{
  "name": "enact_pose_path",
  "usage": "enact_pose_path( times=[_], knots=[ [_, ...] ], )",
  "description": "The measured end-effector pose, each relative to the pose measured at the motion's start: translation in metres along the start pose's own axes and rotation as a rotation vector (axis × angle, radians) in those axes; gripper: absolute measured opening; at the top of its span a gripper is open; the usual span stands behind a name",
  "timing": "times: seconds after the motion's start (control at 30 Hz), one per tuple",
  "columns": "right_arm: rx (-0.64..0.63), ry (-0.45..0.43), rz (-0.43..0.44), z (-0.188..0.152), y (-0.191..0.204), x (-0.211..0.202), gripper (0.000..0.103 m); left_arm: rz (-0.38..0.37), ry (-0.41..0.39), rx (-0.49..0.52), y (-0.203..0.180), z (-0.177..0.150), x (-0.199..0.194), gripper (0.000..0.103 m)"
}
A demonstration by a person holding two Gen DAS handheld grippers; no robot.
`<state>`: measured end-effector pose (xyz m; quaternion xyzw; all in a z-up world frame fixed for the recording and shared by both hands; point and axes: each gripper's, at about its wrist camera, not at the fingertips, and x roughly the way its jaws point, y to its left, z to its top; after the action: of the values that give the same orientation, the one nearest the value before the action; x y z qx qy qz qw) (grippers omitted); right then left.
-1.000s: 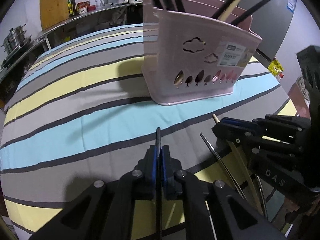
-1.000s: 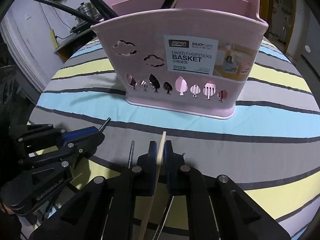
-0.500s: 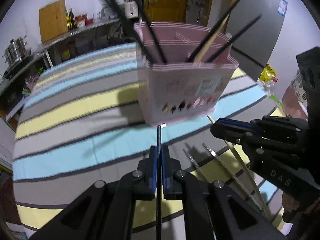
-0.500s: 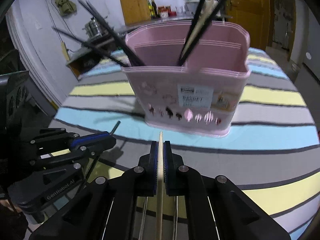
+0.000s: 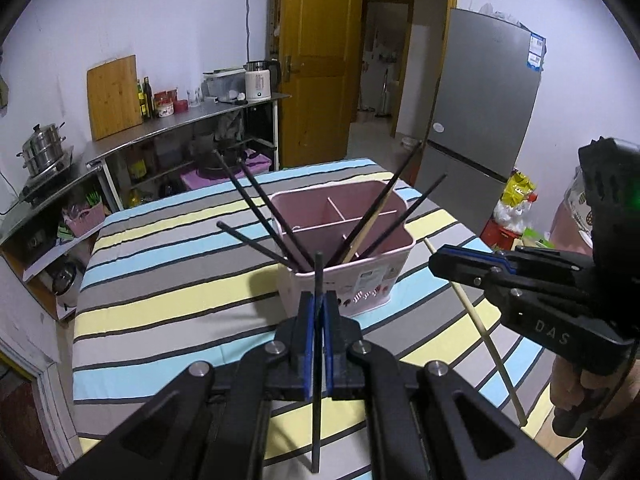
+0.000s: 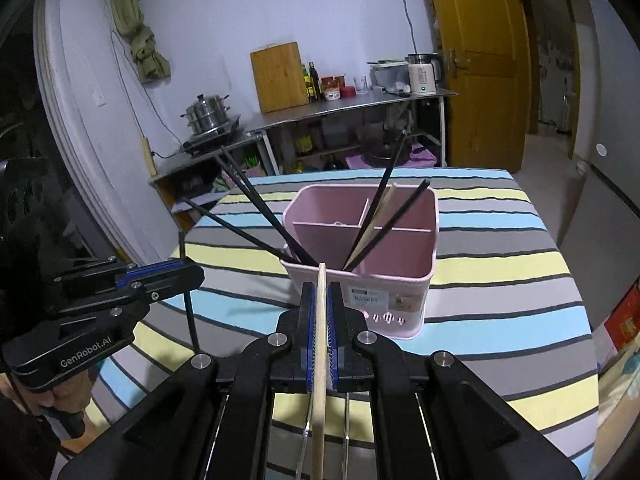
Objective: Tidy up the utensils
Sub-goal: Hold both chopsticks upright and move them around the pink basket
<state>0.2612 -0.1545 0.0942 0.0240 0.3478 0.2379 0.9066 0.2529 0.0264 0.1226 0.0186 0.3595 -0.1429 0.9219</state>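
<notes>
The left gripper [image 5: 318, 312] had its jaws pinching a black chopstick [image 5: 317, 380]; the right gripper [image 6: 320, 312] pinched a wooden chopstick [image 6: 319, 360]. Both hung above the striped tabletop [image 5: 168, 292], just short of the pink divided basket [image 6: 400, 280], which apparently held several black chopsticks and one wooden one.

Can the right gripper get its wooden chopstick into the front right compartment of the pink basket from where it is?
Probably yes. The right gripper, shut on the wooden chopstick, sits above and just short of the pink basket. The three chopsticks already there lean from its left corner, leaving the rest open.
</notes>
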Motion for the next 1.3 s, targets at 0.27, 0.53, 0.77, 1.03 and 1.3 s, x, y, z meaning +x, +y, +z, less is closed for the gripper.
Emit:
enact_pose_path(
  times=[0.27,0.53,0.77,1.03,1.3],
  knots=[
    [0.064,0.122,0.014,-0.032,-0.018,0.028,0.005,-0.015,0.012,-0.006,-0.004,-0.007,0.003,0.005],
    [0.113,0.252,-0.063,-0.069,-0.046,0.067,0.005,0.0,0.049,-0.021,-0.002,-0.004,0.014,0.005],
    [0.122,0.295,-0.104,-0.092,-0.062,0.079,0.005,-0.019,0.196,-0.014,-0.013,-0.025,0.07,0.005],
    [0.109,0.324,-0.101,-0.103,-0.072,0.084,0.005,-0.019,0.383,-0.042,-0.009,-0.088,0.129,0.005],
    [0.027,0.37,-0.139,-0.096,-0.064,0.094,0.008,-0.015,0.387,-0.034,-0.009,-0.094,0.13,0.007]
  ],
)
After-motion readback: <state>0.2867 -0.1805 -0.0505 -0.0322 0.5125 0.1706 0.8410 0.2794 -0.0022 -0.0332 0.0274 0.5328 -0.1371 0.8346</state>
